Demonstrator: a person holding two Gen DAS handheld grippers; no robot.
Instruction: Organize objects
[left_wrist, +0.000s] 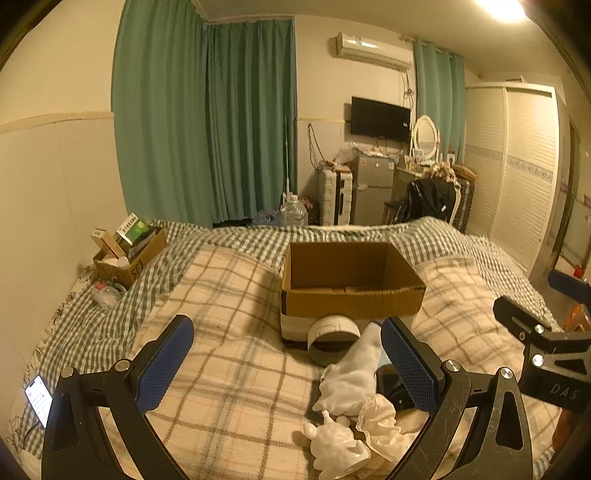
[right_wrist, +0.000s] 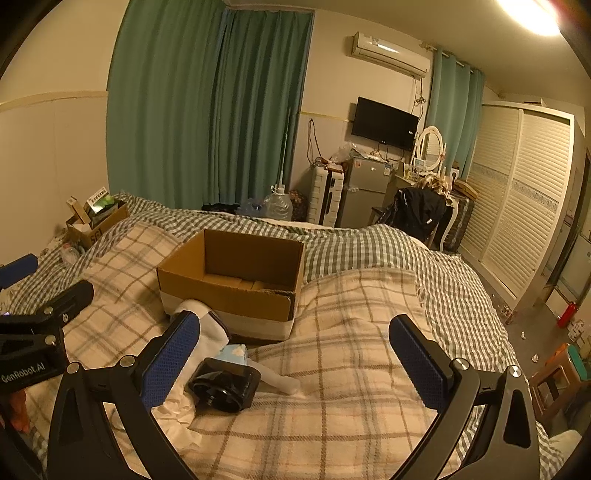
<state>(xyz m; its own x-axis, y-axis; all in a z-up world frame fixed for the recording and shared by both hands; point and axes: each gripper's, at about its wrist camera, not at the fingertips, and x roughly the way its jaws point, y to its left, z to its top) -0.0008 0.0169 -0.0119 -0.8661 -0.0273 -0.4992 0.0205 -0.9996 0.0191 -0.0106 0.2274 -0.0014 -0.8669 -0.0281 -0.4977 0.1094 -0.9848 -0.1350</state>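
Both my tongs, left (left_wrist: 286, 356) and right (right_wrist: 295, 354), spread wide, empty, over bed (right_wrist: 351, 369); box (left_wrist: 351, 291) bare; should grab sock (left_wrist: 354, 373) mid-body, drop inside

Open cardboard box (left_wrist: 352, 280) with unobstructed top; its near wall fronted by a white cylinder (left_wrist: 333, 341), white cloth (left_wrist: 354, 373) and black device (right_wrist: 223, 384). Bare plaid blanket (right_wrist: 351, 369) lies right of these.
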